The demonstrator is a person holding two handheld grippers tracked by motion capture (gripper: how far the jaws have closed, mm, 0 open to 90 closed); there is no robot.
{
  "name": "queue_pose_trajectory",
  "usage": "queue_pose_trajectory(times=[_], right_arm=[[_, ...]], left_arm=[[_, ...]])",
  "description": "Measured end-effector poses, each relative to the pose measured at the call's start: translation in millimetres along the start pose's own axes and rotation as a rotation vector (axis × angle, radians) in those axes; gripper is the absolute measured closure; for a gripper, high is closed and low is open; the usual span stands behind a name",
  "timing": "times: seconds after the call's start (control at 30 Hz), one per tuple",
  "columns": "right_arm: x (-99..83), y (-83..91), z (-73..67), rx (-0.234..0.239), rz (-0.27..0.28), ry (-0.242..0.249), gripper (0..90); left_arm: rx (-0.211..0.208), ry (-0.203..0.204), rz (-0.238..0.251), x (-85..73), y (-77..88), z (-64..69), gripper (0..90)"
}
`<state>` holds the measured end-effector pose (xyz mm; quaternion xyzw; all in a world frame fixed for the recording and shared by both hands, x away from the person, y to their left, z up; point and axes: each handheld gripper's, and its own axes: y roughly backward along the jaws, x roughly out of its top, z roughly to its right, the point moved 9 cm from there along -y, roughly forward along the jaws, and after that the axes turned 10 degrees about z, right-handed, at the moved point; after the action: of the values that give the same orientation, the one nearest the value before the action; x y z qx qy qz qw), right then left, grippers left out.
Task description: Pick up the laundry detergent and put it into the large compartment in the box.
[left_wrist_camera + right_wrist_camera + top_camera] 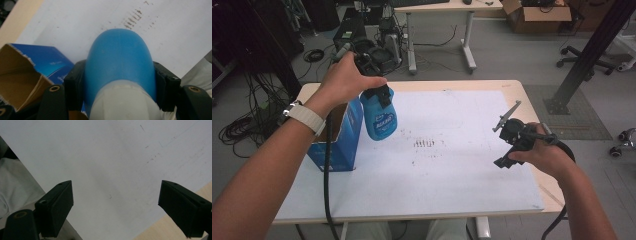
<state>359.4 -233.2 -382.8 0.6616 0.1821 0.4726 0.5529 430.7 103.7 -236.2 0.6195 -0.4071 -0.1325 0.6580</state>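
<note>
- At the table's left edge, an open blue cardboard box [343, 134] stands on the white sheet [447, 165] — its torn flap and brown inside show in my left claw's view [22, 75].
- Just right of the box, my left claw [379, 95] holds a blue spray bottle [379, 117] in the air above the sheet, clear of the table; the bottle hangs beside the box's upper corner.
- In the left claw's view, both black jaws press on the bottle's sides where its blue body [120, 62] meets a whitish part — closed on it, firm grip.
- Mid-sheet, a patch of small dark marks [426, 143] lies right of the bottle.
- Toward the table's right edge, my right claw [508, 145] hovers low over the sheet, well apart from the bottle.
- In the right claw's view, its jaws stand wide apart with nothing between them — bare white sheet [112, 170] and a strip of the wooden table [160, 230] beneath.
</note>
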Motion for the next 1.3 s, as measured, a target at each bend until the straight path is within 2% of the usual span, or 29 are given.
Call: queue_pose_trajectory(times=[0.03,0.2,0.23,0.27,0.43,0.5,0.53,0.57,0.63,0.73,0.8,0.87,1.0,1.3], right_arm=[[0.0,0.0,0.0,0.0,0.0,0.0,12.6],[1.9,-0.9,1.1,0.009,-0.003,0.015,12.6],[3.3,-1.7,1.7,0.015,-0.002,0.02,12.6],[4.0,-1.8,2.3,0.016,-0.006,0.025,12.6],[7.7,-2.3,1.1,0.021,-0.004,0.043,12.6],[8.7,-3.1,1.1,0.022,0.0,0.049,12.6],[9.0,-3.6,1.1,0.022,0.0,0.05,12.6],[9.3,-3.8,1.1,0.023,0.0,0.052,12.6],[10.3,-3.7,1.6,0.021,0.0,0.056,12.6],[13.4,-2.7,2.7,0.019,0.02,0.056,12.6],[13.7,-2.7,2.9,0.018,0.018,0.055,12.6],[14.3,-4.1,3.2,0.02,0.018,0.06,12.6],[14.0,-6.3,3.6,0.025,0.015,0.066,12.6],[14.8,-9.6,5.0,0.028,0.018,0.06,12.6]], left_arm=[[0.0,0.0,0.0,0.0,0.0,0.0,37.7],[0.025,0.077,0.017,-1.2,22.7,-9.5,37.7],[0.033,0.117,0.026,-2.9,29.4,-13.6,37.7],[0.033,0.117,0.026,-2.9,29.4,-13.6,37.7],[0.069,0.188,0.01,-10.2,43.7,-24.5,37.7],[0.092,0.236,0.01,-13.9,50.4,-30.2,37.7],[0.092,0.236,0.01,-13.9,50.4,-30.2,37.7],[0.097,0.265,0.005,-16.7,54.7,-33.9,37.7],[0.099,0.277,0.006,-17.2,56.4,-35.1,37.7],[0.113,0.338,0.01,-18.2,69.4,-43.6,37.7],[0.118,0.352,0.012,-18.3,71.9,-45.2,37.8],[0.146,0.399,0.019,-19.0,83.6,-52.9,37.7],[0.17,0.414,0.013,-19.9,90.8,-57.6,37.7],[0.217,0.53,0.01,-28.0,100.5,-72.3,37.7]])
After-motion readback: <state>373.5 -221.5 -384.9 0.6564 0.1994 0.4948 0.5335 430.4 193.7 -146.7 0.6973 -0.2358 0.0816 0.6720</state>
